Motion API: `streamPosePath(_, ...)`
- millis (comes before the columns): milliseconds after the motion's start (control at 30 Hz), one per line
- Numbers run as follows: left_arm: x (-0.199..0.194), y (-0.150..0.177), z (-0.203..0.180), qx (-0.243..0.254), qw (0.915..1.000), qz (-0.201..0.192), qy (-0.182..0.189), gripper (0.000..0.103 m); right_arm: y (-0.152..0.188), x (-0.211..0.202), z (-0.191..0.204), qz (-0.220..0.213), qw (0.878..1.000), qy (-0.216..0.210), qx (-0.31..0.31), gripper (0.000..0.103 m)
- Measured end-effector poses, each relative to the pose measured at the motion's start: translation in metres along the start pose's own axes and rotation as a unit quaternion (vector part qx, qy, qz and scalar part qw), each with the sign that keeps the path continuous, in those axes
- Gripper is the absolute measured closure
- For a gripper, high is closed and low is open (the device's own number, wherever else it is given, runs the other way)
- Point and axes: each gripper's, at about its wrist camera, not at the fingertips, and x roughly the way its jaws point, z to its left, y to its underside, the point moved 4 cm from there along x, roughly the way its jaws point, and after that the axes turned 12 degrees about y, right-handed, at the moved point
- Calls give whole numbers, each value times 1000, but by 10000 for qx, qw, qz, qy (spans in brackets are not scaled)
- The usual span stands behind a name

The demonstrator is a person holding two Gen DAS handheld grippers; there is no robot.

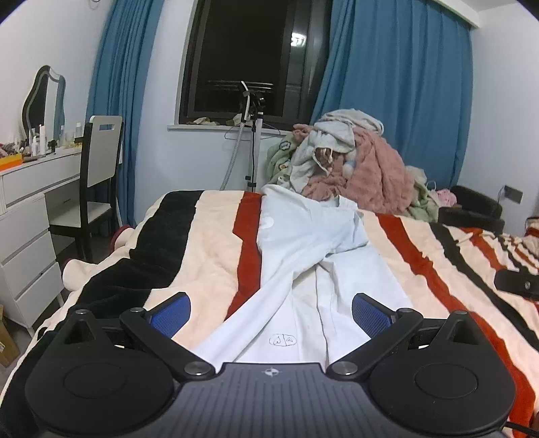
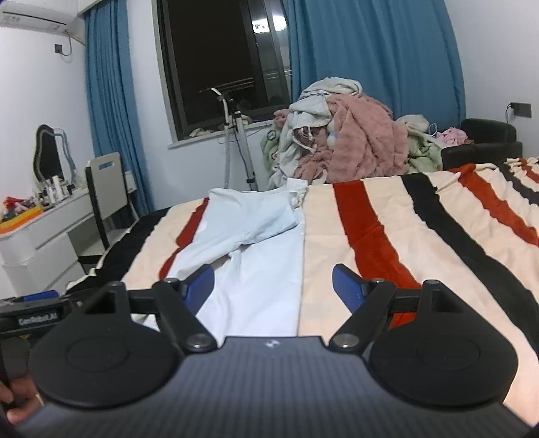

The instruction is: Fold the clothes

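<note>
Lengthwise along the bed [image 1: 209, 236] lie the white trousers [image 1: 303, 256], spread on a blanket striped cream, red and black, waistband at the far end near a pile of clothes [image 1: 353, 158] and the legs running back toward both cameras. On the left gripper [image 1: 271, 315] the jaws stand wide apart and hold nothing — the trouser legs pass between and beneath the two blue pads [image 1: 369, 315], the cloth reaching right up to the gripper body, though whether the pads touch it cannot be told. Similarly wide and empty are the jaws of the right gripper [image 2: 273, 286]; its left pad overlaps the nearer leg, while its right pad hangs over bare blanket just beside the trousers' straight edge. Only the left wrist view shows a small inked mark on the cloth close to the gripper and a round patch higher up. Only the right wrist view shows an air conditioner [image 2: 37, 18] on the wall. Both views take in the chair [image 1: 97, 161], the dressing worktop [image 1: 37, 175] and the blue curtains [image 1: 394, 74].
</note>
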Motion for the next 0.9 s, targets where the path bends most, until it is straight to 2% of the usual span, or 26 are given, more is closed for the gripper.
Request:
streamPosePath(433,15,10,13,-191,9984,535,-81,0,8,3,-4,168,9997,114,95,25)
streamPosePath(567,22,8,23,-363,9951,919,22,0,8,2,-7,212,9997,57,133,24)
streamPosePath(667,29,6,41,-722,9887,1309,125,1,10,4,-10,295,9994,39,200,25)
streamPosePath(833,37,3,84,-1281,9716,1953,390,1,12,9,-13,443,9984,17,348,25)
streamPosePath(900,39,3,101,-1497,9651,2096,481,5,14,11,-14,510,9978,-20,414,24)
